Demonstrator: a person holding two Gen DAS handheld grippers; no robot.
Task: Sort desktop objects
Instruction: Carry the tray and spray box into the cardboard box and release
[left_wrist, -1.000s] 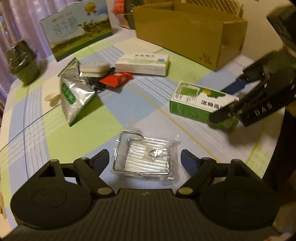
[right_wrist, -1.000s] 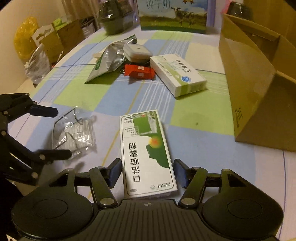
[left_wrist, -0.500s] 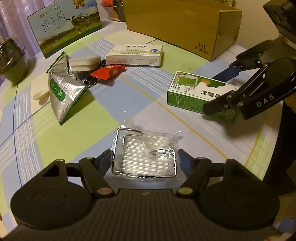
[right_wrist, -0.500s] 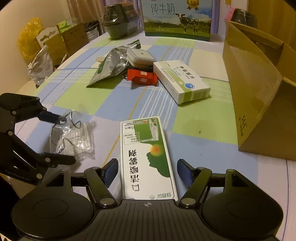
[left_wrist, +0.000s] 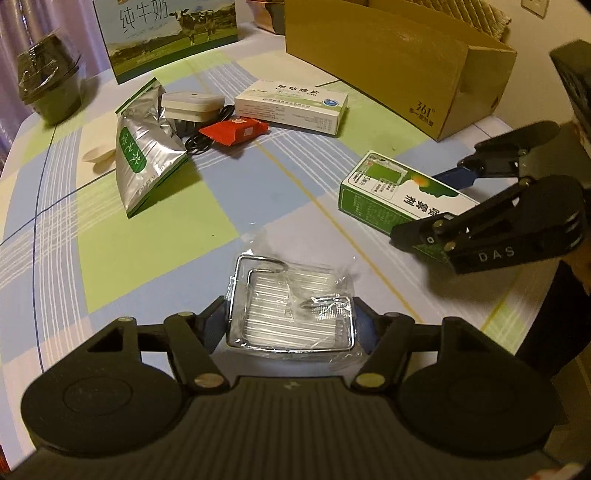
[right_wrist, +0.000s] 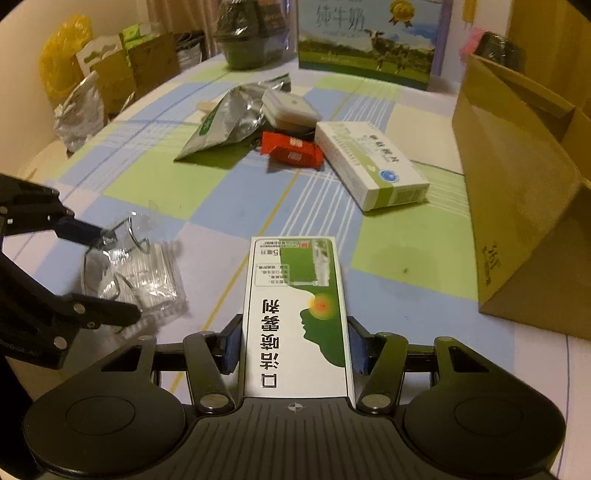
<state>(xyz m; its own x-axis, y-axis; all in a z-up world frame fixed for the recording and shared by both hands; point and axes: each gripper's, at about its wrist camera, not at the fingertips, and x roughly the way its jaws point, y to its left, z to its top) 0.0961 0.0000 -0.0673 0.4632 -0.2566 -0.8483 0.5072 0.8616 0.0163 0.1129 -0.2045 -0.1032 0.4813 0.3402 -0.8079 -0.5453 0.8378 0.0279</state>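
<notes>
Table: tabletop (left_wrist: 155, 236) with a checked cloth carries everything; loose items sit in a cluster at the far middle, and two more lie near the front edge under the grippers.
Cardboard box: large brown cardboard box (left_wrist: 399, 62) stands at the far right of the table with its top open. I judge it the likely sorting bin, since it is the only open container near the items. Its inside is not visible from either view, so I cannot tell what it holds.
Milk carton: big printed milk carton (right_wrist: 365, 37) stands upright at the back edge, closed.
Dark pot: wrapped dark pot (left_wrist: 50, 92) sits at the far left corner; contents hidden by film.
Spray box: green-and-white spray box (right_wrist: 297, 314) lies flat on the cloth, long axis pointing away, so its narrow sides face the pads.
Right gripper: right gripper (right_wrist: 295, 347) has its blue pads pressed to both long sides of the spray box, closed on it; the box looks to rest on the table.
White medicine box: white medicine box (left_wrist: 291, 105) lies flat beside the cardboard box.
Foil pouch: silver foil pouch (left_wrist: 142, 147) leans against a small white case (left_wrist: 192, 105).
Wire rack: bagged wire rack (left_wrist: 291, 306) lies just in front of the left gripper.
Left gripper: left gripper (left_wrist: 291, 325) has closed in around the rack's near end, pads touching or nearly touching the wire; a firm grip is likely.
Red packet: red packet (left_wrist: 234, 131) lies by a black cable, untouched.
</notes>
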